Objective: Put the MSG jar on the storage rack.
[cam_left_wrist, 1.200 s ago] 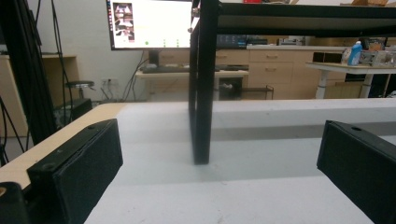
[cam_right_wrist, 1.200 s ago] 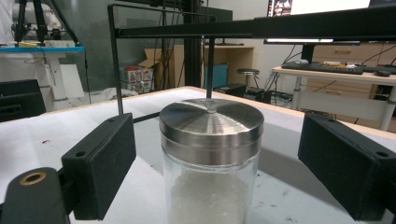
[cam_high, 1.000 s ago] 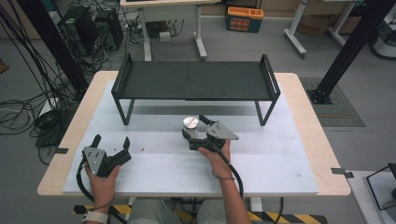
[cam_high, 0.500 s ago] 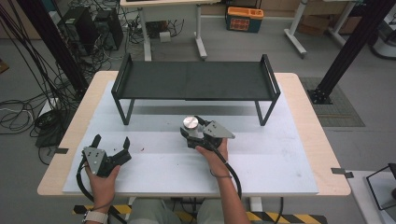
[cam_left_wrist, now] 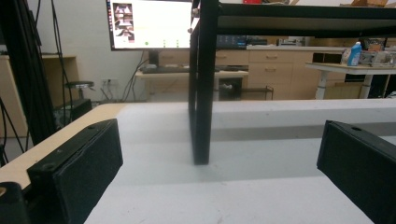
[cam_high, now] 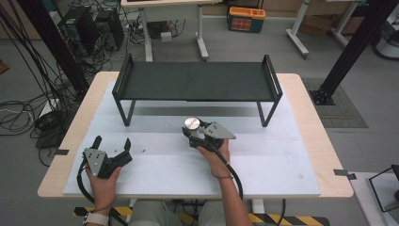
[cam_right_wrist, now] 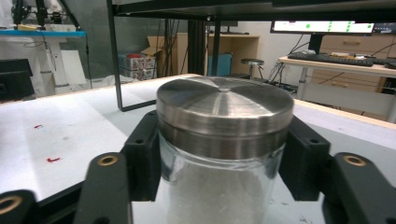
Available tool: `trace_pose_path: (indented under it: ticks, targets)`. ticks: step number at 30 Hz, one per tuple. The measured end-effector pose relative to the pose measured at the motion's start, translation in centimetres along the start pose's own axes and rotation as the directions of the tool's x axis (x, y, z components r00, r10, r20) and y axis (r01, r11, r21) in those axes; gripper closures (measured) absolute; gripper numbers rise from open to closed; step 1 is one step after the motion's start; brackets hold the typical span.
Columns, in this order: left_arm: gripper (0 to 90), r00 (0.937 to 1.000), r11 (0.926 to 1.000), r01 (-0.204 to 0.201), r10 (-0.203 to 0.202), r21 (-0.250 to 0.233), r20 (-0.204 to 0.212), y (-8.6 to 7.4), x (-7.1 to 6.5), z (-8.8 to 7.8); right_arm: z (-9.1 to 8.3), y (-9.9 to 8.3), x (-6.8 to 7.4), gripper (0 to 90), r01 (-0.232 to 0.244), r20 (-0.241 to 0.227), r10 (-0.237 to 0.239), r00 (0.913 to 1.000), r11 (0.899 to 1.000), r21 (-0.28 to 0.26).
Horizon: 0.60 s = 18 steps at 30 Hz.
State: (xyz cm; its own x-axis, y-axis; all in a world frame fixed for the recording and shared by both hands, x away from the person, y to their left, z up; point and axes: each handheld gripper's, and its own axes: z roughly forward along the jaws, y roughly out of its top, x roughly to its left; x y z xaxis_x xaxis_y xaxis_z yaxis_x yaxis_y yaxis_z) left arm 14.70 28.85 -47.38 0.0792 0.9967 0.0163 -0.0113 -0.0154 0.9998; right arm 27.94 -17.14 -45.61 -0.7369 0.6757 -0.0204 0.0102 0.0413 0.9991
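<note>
A glass jar (cam_high: 191,124) with a brushed metal lid (cam_right_wrist: 224,105) stands on the white mat in front of the black rack. My right gripper (cam_high: 192,129) reaches it from the near side. Its jaws have just been closing, and the pads (cam_right_wrist: 142,154) now press the glass on both sides just under the lid, so it is shut on the jar. My left gripper (cam_high: 112,141) rests at the mat's near left, open, with nothing between its pads (cam_left_wrist: 81,163).
A low black metal rack (cam_high: 197,81) spans the back of the table; one of its legs (cam_left_wrist: 203,93) stands straight ahead of the left gripper. The white mat (cam_high: 273,155) covers most of the wooden tabletop. Small red marks (cam_right_wrist: 52,159) dot the mat.
The right gripper's jaws have drawn in against the jar. Both hands and the jar have kept their places.
</note>
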Motion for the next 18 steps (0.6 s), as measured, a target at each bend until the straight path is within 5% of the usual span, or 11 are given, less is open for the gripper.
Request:
trace_pose_path:
  ticks: [18]
  targets:
    - [0.4,1.0,1.0,0.0,0.0,-0.001,0.001,-0.01,0.02,-0.01,-0.02,0.33,0.27,42.1,0.005,0.007,-0.005,1.0,1.0,0.007]
